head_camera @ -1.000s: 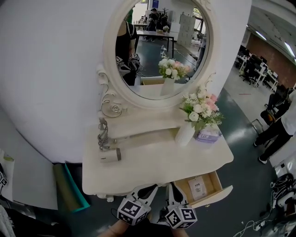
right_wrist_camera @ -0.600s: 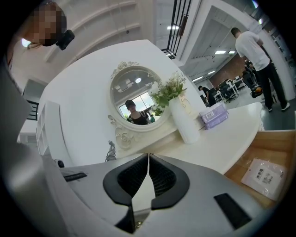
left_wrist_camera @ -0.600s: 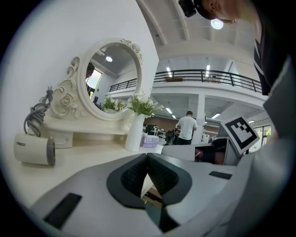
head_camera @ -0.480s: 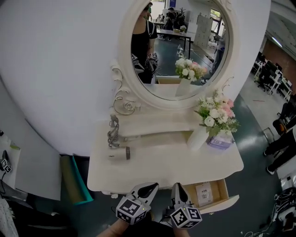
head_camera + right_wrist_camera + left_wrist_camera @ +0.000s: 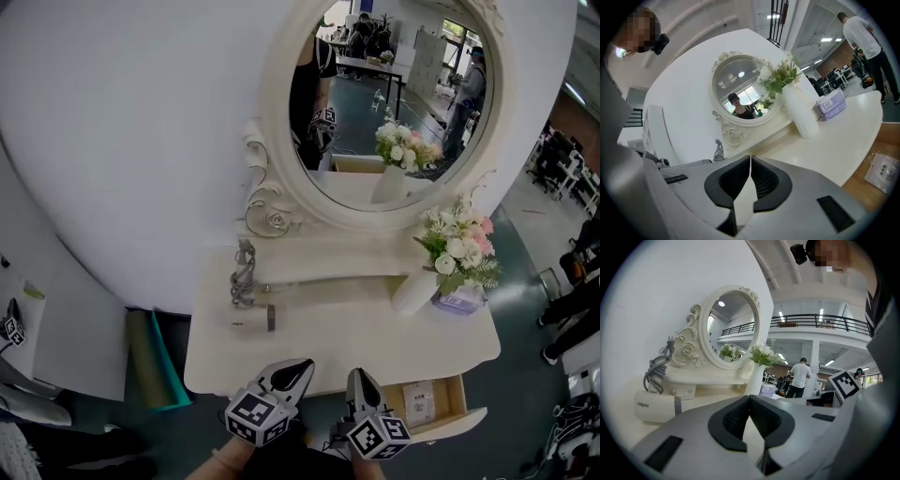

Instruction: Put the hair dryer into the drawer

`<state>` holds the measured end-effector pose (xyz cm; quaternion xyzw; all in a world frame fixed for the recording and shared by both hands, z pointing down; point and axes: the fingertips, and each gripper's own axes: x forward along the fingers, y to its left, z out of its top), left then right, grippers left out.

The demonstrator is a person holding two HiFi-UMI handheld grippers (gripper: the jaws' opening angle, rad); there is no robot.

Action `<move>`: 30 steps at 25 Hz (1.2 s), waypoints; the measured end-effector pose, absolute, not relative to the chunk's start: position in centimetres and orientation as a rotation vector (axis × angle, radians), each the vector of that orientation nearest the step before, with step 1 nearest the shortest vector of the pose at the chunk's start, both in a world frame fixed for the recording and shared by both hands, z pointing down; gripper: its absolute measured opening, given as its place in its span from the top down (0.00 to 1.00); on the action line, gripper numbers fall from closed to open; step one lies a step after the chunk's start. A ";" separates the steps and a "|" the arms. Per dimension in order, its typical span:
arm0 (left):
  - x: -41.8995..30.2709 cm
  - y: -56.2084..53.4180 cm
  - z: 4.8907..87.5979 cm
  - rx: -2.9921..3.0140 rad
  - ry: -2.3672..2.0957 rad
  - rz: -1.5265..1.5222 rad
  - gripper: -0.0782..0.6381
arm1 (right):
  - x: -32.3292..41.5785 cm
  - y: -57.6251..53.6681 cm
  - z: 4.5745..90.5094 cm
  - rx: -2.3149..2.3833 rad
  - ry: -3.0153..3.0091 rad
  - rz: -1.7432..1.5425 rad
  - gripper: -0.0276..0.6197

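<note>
Right now my left hand-held gripper (image 5: 300, 366) is closed, its dark pads pressed together with nothing between them. My right hand-held gripper (image 5: 359, 374) is nearly the same: only a hairline gap shows at the tips, and it is empty too. Both hover side by side just off the front edge of the table (image 5: 375, 342), near its middle, pointing toward the back edge.

Ahead and to the left of the left hand-held gripper, the hair dryer (image 5: 255, 319) lies on its side on the tabletop near the left edge, untouched. Its grey cord (image 5: 244, 277) is bundled behind it, at the left end of the raised back shelf (image 5: 328, 267).

Below the table's front right corner, to the right of the right hand-held gripper, the drawer (image 5: 455, 398) stands pulled out, with a white packet (image 5: 419, 402) lying inside.

Toward the right edge stands a white vase (image 5: 415, 292) of flowers (image 5: 459, 248), with a purple box (image 5: 461, 301) just beside it. An oval mirror (image 5: 394, 103) rises along the back edge.
</note>
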<state>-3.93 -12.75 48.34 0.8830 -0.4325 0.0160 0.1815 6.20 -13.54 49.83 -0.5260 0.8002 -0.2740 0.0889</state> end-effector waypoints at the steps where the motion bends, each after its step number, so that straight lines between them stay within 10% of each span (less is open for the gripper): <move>1: -4.2 -13.1 48.1 2.496 -1.221 0.046 0.89 | 5.8 -13.9 49.8 -1.558 2.384 -0.826 0.91; 30: -19.0 -18.8 48.6 2.202 -1.623 0.116 0.90 | -10.6 -23.2 46.7 -1.066 2.761 -0.854 0.90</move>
